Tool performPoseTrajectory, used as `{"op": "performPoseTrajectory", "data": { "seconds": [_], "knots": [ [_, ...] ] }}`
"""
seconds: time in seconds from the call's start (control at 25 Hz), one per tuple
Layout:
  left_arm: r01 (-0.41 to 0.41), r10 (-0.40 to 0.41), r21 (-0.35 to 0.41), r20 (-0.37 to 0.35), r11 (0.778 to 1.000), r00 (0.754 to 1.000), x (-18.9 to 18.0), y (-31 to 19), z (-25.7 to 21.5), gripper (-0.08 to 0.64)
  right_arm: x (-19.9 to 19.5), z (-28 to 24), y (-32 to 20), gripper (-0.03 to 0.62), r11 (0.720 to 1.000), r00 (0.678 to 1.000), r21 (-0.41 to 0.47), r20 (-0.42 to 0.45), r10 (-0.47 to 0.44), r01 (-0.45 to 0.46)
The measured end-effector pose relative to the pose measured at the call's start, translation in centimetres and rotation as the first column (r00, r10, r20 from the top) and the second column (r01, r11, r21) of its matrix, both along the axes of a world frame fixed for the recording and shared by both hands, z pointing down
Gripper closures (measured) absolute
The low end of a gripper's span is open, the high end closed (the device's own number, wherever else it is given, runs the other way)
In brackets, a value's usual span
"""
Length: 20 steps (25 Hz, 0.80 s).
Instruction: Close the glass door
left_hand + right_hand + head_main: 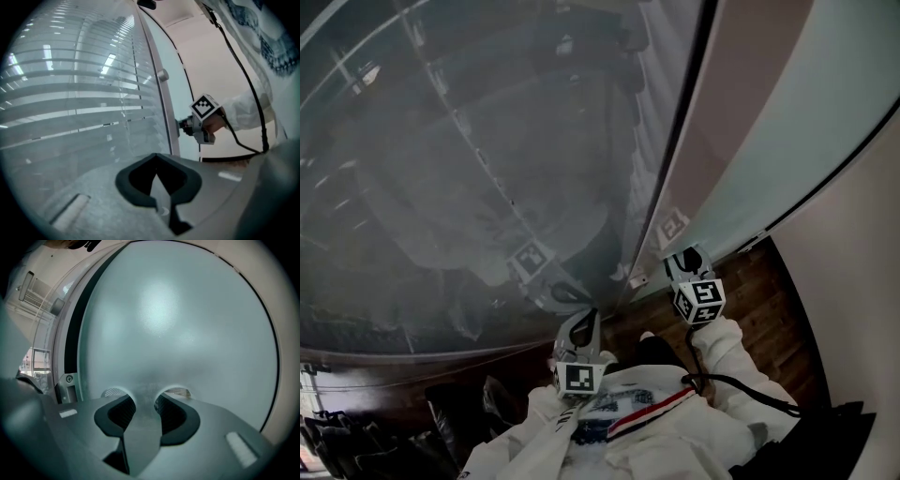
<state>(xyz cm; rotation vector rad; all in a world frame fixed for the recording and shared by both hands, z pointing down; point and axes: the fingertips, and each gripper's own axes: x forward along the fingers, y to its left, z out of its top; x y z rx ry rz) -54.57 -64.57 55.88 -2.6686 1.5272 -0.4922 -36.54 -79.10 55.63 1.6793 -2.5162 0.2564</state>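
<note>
One dark gap (71,343) along glass door (187,324) edge, right gripper (145,393) near.

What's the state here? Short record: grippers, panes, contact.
right gripper: jaws apart, nothing between them, tips apparently touching the frosted glass panel
left gripper: jaws together, empty, pointing at the clear pane with blinds; contact unclear
metal post: stands between the two panes
floor: dark wood
door closed: cannot tell
</note>
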Motion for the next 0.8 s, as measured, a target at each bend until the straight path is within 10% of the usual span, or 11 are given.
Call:
{"op": "performPoseTrajectory", "data": {
  "seconds": [0.44,0.8],
  "knots": [
    [-0.027,0.027,0.036,0.002,0.999,1.000,4.0,5.3,1.0,0.557,0.9,0.0,1.2,0.439,1.000,1.000,0.012,-0.010,-0.028,0.028],
    [0.185,-0.187,0.037,0.096,0.982,0.978,3.1,9.5,-1.0,0.557,2.0,0.9,0.7,0.368,0.998,0.996,0.006,-0.065,-0.059,0.060]
  ]
}}
